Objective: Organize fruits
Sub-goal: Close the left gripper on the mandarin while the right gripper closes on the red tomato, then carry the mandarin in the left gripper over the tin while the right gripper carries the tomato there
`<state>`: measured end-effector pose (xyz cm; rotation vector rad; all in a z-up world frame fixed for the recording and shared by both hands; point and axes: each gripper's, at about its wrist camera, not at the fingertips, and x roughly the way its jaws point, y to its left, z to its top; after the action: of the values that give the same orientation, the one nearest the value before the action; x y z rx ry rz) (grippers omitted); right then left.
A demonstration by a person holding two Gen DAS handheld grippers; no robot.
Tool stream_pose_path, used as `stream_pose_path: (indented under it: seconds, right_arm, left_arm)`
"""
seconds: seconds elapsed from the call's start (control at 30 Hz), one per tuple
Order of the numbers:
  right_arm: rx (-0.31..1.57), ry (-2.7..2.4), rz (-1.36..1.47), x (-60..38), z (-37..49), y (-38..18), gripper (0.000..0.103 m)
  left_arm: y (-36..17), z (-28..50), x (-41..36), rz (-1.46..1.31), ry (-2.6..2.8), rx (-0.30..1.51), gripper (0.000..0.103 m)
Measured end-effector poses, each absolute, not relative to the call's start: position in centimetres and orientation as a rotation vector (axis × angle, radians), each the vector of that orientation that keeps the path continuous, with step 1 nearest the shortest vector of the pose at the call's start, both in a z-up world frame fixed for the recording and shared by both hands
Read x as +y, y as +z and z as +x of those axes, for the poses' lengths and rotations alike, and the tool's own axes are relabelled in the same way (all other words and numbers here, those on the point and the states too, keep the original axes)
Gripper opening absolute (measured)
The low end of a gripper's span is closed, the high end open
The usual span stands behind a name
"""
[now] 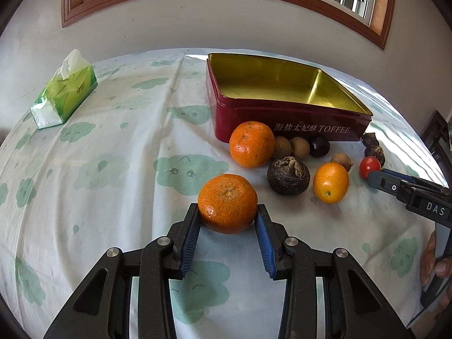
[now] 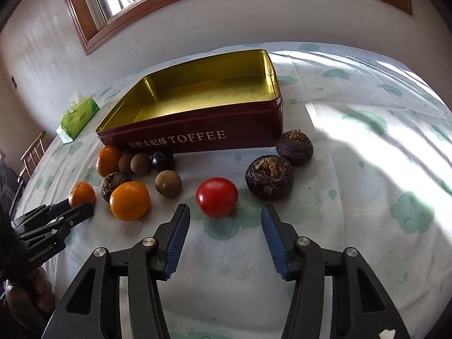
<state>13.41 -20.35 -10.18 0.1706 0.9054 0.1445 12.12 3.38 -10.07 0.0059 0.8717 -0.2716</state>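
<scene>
Left gripper (image 1: 228,216), tilted down at lower centre, pinches a mandarin (image 1: 227,203). Right gripper (image 2: 226,212), likewise tilted down, jaws spread, tomato (image 2: 217,197) just beyond the tips, untouched.

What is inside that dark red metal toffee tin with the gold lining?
Nothing: the dark red metal toffee tin shows only its bare gold floor. Its near wall hides a thin strip of floor just behind it, so something very small there could go unseen.
</scene>
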Motion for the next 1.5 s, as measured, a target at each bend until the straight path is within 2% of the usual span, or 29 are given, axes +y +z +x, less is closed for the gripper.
stream_pose_path:
  seconds: [0.1, 0.2, 0.23, 0.97, 1.5]
  right_arm:
    - [0.901, 0.142, 0.155, -20.1, 13.9, -10.3, 0.042]
    - [0.906, 0.134, 0.13, -19.9, 14.2, -10.3, 0.031]
    - [0.908, 0.137, 0.122, -19.8, 14.2, -10.3, 0.03]
    - [0.903, 0.173, 0.101, -18.7, 10.6, -10.3, 0.029]
    - [0.874, 0.186, 0.109, -18.5, 9.9, -9.2, 0.029]
  left_arm:
    - [-10.1, 12.1, 3.4, 0.007, -0.271, 0.872, 0.04]
    - [-10.0, 12.1, 3.4, 0.008, -0.271, 0.871, 0.04]
    - [-10.1, 12.1, 3.4, 0.011, -0.269, 0.871, 0.04]
    - [-10.0, 11.9, 3.0, 0.051, -0.234, 0.864, 0.04]
    - [-7.7, 11.0, 1.9, 0.061, -0.208, 0.797, 0.04]
